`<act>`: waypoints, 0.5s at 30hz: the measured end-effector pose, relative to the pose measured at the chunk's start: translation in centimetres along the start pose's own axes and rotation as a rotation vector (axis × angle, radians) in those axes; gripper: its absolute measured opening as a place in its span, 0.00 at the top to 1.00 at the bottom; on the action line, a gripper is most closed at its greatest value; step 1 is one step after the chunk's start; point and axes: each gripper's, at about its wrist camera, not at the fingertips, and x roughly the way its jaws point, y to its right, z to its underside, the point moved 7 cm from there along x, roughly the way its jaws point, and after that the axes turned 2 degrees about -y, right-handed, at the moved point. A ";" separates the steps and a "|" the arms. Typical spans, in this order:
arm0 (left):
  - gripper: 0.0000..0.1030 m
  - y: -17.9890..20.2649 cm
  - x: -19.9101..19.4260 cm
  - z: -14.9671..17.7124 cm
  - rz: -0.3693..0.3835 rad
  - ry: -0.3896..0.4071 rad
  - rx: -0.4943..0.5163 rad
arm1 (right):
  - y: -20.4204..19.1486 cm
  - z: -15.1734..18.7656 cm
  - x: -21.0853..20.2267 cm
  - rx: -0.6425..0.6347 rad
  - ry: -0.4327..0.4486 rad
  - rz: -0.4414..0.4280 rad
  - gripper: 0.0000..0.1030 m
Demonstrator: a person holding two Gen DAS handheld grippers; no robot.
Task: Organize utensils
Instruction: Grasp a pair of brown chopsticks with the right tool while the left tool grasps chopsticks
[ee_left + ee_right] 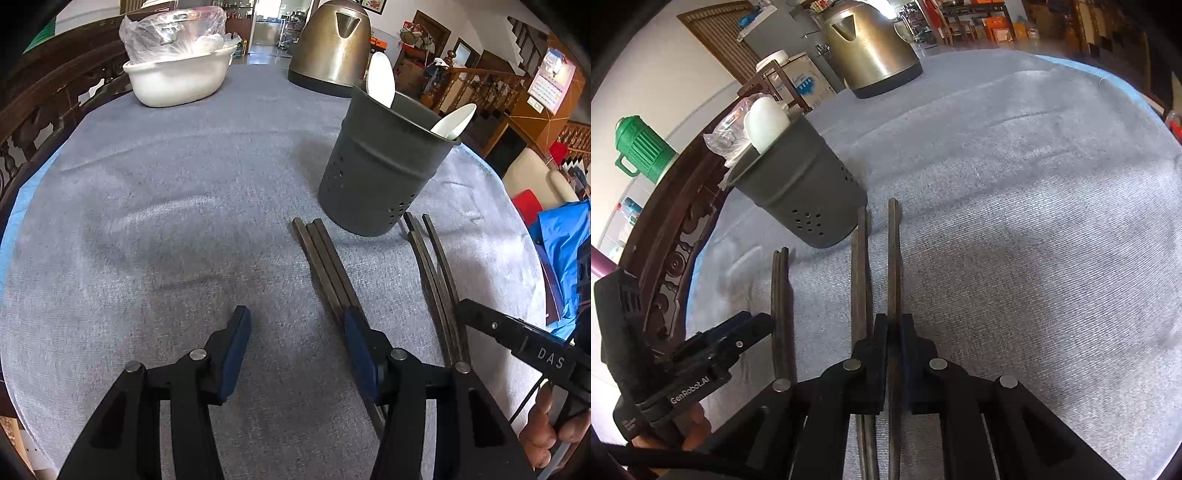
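Right gripper [894, 339] pinched shut on one dark wooden chopstick [894, 258]; left gripper [295, 332] wide open, empty. Next: lift, tip into perforated grey plastic holder [809, 192] at eleven o'clock.

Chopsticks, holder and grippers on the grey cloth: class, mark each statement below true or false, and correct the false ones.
1. The right gripper is shut on a chopstick. True.
2. The left gripper is shut on a spoon. False: it is open and holds nothing.
3. Two white spoons stand in the dark holder. True.
4. The holder lies on its side. False: it stands upright on the cloth.
5. A metal kettle stands beyond the holder. True.
6. All the chopsticks are already in the holder. False: several still lie on the cloth in front of it.
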 end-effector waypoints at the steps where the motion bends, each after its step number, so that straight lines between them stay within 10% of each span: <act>1: 0.46 0.0 0.1 -0.2 -0.003 0.000 -0.003 | -0.1 0.0 0.1 -0.003 0.001 0.001 0.91; 15: 0.45 -0.5 0.4 -1.5 -0.009 -0.034 -0.027 | 0.1 -0.2 0.1 -0.008 0.010 0.017 0.91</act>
